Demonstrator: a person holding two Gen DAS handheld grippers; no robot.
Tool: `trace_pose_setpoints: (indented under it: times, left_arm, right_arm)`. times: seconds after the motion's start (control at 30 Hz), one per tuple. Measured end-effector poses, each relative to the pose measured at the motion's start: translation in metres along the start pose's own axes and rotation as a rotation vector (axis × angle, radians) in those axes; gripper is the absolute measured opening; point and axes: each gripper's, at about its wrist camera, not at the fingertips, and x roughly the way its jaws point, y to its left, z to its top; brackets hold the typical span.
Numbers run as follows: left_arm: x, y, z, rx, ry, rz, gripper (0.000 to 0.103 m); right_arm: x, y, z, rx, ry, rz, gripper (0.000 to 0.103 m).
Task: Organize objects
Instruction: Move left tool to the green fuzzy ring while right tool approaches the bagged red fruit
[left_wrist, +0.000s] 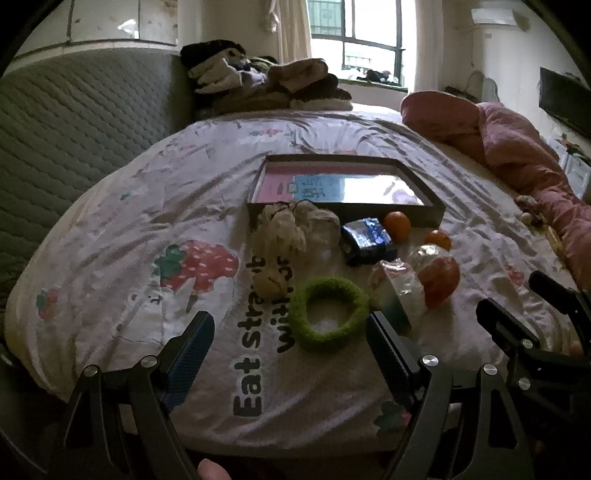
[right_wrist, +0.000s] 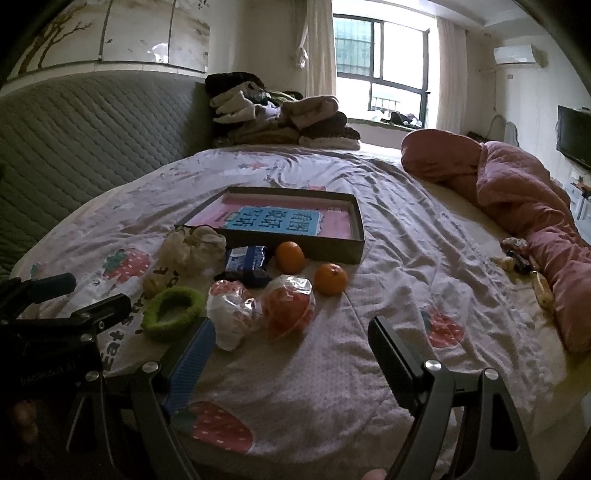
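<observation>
A bedroom: a bed with a strawberry-print sheet (right_wrist: 388, 236) fills both views, with a quilted grey headboard at upper left and a window at top centre. The left gripper (left_wrist: 290, 339) is held low at the bottom of its view, level and pointing up the bed, jaws spread wide and empty, with the green fuzzy ring (left_wrist: 328, 314) lying on the sheet just ahead between the fingertips. The right gripper (right_wrist: 291, 343) is held likewise at bottom centre, jaws wide apart over bare sheet. Mid-frame sit a shallow cardboard tray (right_wrist: 354, 221), two oranges (right_wrist: 330, 278), a blue snack packet (right_wrist: 247, 264), wrapped fruit in plastic (right_wrist: 288, 306) and a pale drawstring pouch (right_wrist: 192, 247).
</observation>
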Motion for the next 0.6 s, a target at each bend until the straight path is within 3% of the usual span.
trace_pose_setpoints:
  times: [0.6]
  left_arm:
    - [0.027,-0.002,-0.011,0.011,0.047,-0.014,0.084]
  right_arm:
    - [0.024,-0.007,-0.011,0.013,0.044,0.008,0.084]
